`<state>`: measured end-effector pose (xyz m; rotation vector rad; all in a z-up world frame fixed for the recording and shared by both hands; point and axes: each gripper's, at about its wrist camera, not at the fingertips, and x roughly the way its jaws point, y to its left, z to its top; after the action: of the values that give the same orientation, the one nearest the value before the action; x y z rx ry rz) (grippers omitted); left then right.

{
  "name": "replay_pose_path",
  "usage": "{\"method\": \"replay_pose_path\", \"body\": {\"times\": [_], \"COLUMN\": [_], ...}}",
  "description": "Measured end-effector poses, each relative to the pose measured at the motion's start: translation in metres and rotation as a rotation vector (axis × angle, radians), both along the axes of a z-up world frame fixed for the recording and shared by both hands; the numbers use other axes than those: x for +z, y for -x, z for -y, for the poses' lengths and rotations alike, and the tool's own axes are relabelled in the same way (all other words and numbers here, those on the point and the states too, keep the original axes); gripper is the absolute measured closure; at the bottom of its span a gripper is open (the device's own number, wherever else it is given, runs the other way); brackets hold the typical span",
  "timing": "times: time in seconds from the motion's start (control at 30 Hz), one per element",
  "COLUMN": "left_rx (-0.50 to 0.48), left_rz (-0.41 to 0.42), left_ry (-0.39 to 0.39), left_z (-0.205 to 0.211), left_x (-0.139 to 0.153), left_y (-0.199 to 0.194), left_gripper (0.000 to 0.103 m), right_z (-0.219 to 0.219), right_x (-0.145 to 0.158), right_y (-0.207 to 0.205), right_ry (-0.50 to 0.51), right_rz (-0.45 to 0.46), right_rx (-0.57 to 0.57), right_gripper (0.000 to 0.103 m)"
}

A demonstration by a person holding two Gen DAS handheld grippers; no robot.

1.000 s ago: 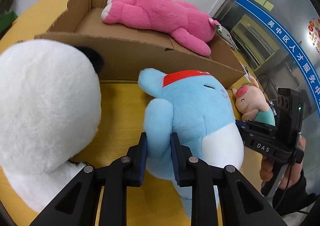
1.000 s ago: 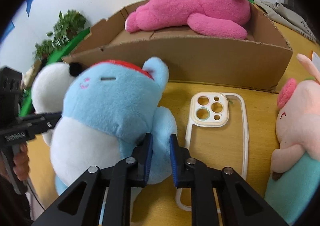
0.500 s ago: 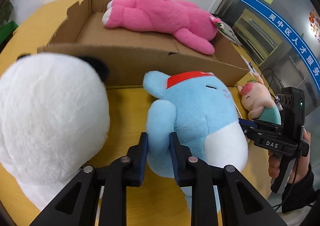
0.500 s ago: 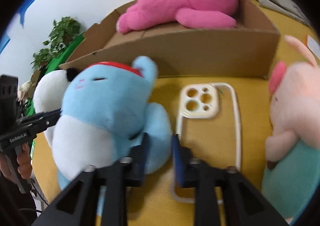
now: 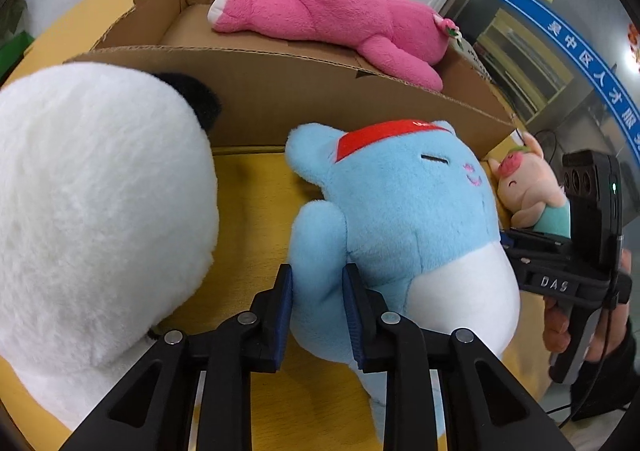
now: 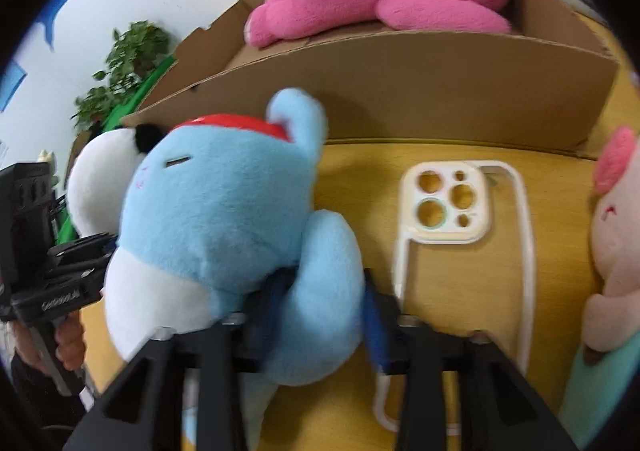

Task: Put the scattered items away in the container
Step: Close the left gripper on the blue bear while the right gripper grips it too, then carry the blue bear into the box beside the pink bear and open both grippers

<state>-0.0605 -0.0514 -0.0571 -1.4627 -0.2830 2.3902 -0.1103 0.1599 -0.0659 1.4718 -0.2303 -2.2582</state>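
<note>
A blue plush toy (image 5: 400, 203) with a red cap stands on the yellow table in front of the cardboard box (image 5: 320, 91). My left gripper (image 5: 316, 271) is shut on one of its arms. The right gripper (image 6: 320, 283) has the toy's (image 6: 224, 203) other arm between its pads, and its jaws are closing on it; that view is blurred. A pink plush toy (image 5: 340, 11) lies inside the box (image 6: 440, 91).
A big white panda plush (image 5: 92, 191) crowds the left side. A pink pig plush (image 6: 616, 219) lies to the right, and a white phone case (image 6: 444, 203) lies flat on the table (image 5: 252, 203) between it and the blue toy. A green plant (image 6: 128, 67) stands behind the box.
The right jaws let go of the blue toy's arm, spread, and now sit wider around it. The left gripper kept its hold. Both views have tilted a little toward the box.
</note>
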Motion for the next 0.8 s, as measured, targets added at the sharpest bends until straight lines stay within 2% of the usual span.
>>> {"method": "replay_pose_path", "body": {"times": [0.07, 0.23, 0.33, 0.43, 0.6, 0.7, 0.8], "left_rx": [0.004, 0.011, 0.014, 0.016, 0.042, 0.076, 0.105], "left_rz": [-0.008, -0.063, -0.142, -0.232, -0.337, -0.329, -0.296], "left_ry": [0.004, -0.03, -0.011, 0.006, 0.087, 0.136, 0.176], "left_z": [-0.002, 0.004, 0.005, 0.012, 0.027, 0.047, 0.065], "left_x": [0.003, 0.029, 0.061, 0.097, 0.145, 0.157, 0.151], "left_y": [-0.003, -0.013, -0.012, 0.0, 0.06, 0.108, 0.153], "left_gripper": [0.082, 0.087, 0.087, 0.087, 0.087, 0.087, 0.087], "right_z": [0.001, -0.006, -0.005, -0.001, 0.027, 0.052, 0.078], "right_x": [0.003, 0.019, 0.041, 0.077, 0.142, 0.162, 0.166], "right_y": [-0.004, -0.014, -0.017, -0.009, 0.047, 0.089, 0.134], "right_ry": [0.001, 0.042, 0.063, 0.081, 0.077, 0.088, 0.093], "right_rz": [-0.016, -0.071, -0.121, -0.21, -0.355, -0.379, -0.381], "right_rx": [0.008, -0.026, -0.023, -0.021, 0.014, 0.008, -0.011], "right_gripper": [0.08, 0.082, 0.083, 0.083, 0.083, 0.083, 0.082]}}
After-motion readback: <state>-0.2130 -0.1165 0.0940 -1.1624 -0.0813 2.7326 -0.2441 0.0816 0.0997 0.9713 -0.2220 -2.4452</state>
